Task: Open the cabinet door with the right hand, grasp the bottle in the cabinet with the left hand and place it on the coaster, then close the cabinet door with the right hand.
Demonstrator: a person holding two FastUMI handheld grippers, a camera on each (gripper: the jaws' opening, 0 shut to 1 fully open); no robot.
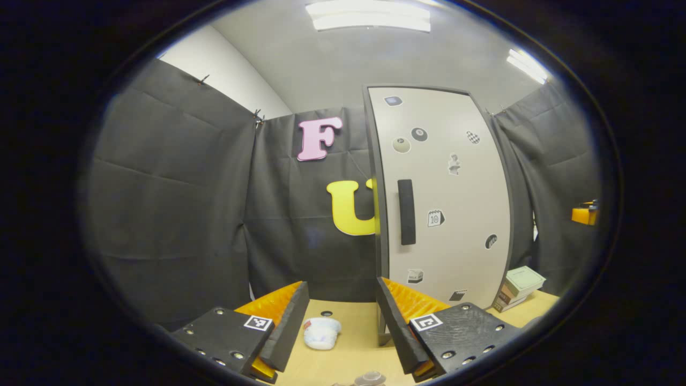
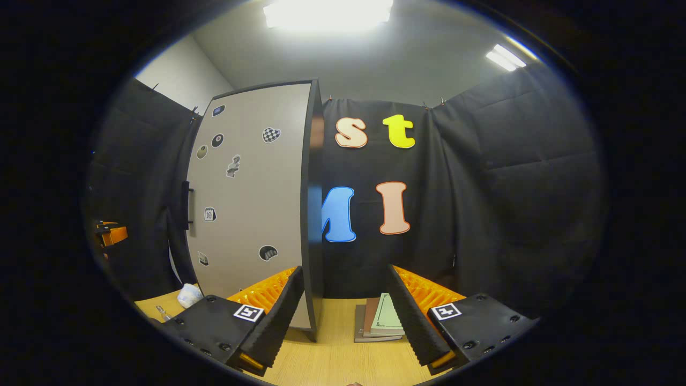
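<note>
1. The cabinet [image 1: 439, 198] stands upright on the wooden table [image 1: 348, 343], its pale door [image 1: 455, 225] shut, with a dark vertical handle [image 1: 407, 212] near the door's left edge. In the left gripper view it rises ahead and a little right of the left gripper [image 1: 343, 327], whose fingers are spread wide and hold nothing.
2. In the right gripper view the cabinet [image 2: 252, 198] stands ahead and left of the right gripper [image 2: 345, 316], seen almost edge-on; these fingers are also wide apart and empty. The handle [image 2: 187, 205] lies on the far left side of the door.
3. With the door shut, the inside of the cabinet is hidden, so the bottle cannot be seen.
4. A crumpled white object [image 1: 321, 332] lies on the table between the left gripper's fingers, well ahead of them.
5. A stack of books [image 2: 380, 324] lies flat on the table right of the cabinet.
</note>
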